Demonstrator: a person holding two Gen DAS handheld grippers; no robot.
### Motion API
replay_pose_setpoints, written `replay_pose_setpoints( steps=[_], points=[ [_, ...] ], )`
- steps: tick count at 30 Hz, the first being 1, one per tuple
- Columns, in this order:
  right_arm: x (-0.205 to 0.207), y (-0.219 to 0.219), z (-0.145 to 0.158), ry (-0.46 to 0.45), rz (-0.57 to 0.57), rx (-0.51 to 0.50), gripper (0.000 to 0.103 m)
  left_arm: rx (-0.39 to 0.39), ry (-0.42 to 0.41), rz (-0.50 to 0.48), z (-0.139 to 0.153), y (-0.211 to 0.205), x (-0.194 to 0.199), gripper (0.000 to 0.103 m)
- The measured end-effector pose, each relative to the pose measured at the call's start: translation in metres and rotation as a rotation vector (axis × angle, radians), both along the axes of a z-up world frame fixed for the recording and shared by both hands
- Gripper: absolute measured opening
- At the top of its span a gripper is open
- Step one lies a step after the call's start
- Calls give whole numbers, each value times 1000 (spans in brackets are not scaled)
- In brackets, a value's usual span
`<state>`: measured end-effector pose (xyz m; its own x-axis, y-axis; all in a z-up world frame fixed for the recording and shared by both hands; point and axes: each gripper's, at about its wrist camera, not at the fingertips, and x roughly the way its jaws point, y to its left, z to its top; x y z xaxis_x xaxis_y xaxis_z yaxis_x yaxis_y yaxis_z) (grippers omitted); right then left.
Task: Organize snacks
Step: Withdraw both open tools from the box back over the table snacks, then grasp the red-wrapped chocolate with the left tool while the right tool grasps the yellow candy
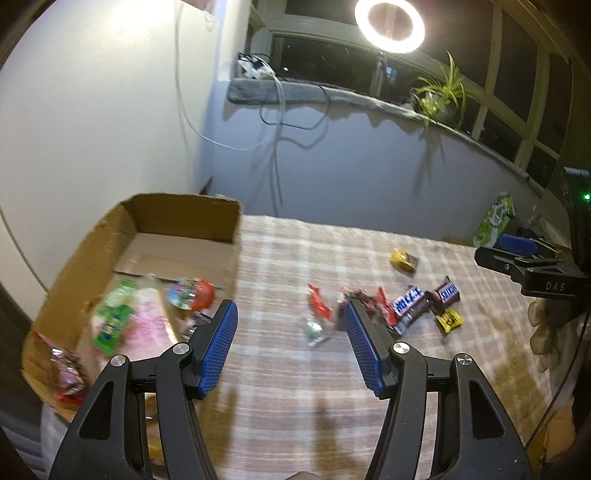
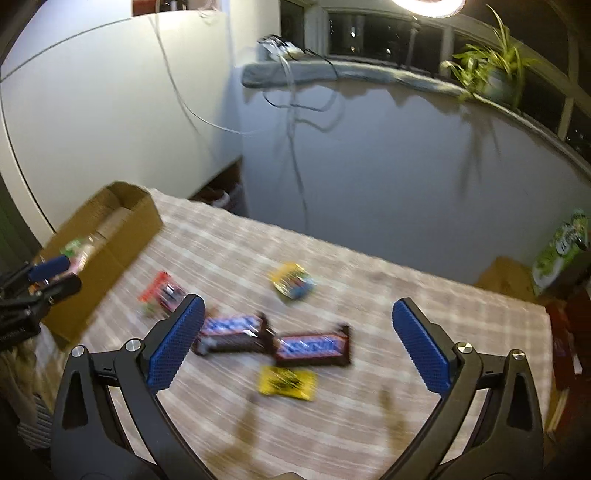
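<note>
An open cardboard box [image 1: 184, 218] stands at the table's left and holds several snack packs, among them a green one [image 1: 112, 317] and a round red one [image 1: 194, 293]. The box also shows in the right wrist view [image 2: 122, 236]. Loose snacks lie on the checked cloth: a red wrapper [image 1: 318, 306], a Snickers bar [image 1: 447, 291], a blue-labelled bar [image 1: 406, 306], two yellow packs [image 1: 404, 258] [image 1: 448, 320]. My left gripper [image 1: 290, 317] is open and empty above the cloth. My right gripper [image 2: 297, 321] is open and empty above two brown bars [image 2: 314, 347] [image 2: 232, 332] and a yellow pack [image 2: 288, 382].
A green carton [image 1: 496, 219] stands at the table's far right edge. A windowsill with a pot plant [image 1: 441, 92], cables and a ring light [image 1: 388, 24] runs behind the table. The right gripper shows at the right of the left wrist view [image 1: 532, 258].
</note>
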<state>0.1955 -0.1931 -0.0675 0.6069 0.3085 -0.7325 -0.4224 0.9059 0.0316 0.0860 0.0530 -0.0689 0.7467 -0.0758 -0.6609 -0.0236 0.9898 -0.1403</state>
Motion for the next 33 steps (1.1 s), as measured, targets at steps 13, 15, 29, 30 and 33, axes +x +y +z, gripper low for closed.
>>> replay_pose_setpoints(
  steps=[13, 15, 29, 30, 33],
  points=[
    [4, -35, -34, 101, 13, 14, 103, 10, 46, -127, -12, -54, 16, 60],
    [2, -33, -36, 112, 29, 26, 103, 6, 48, -132, -12, -57, 19, 60],
    [-10, 6, -69, 151, 108, -5, 95, -8, 108, -110, -36, -60, 57, 59],
    [-10, 9, -71, 153, 107, -8, 95, -5, 115, -115, -38, -61, 59, 59],
    [-8, 14, -74, 150, 102, -18, 95, 20, 134, -121, -47, -64, 67, 59]
  ],
)
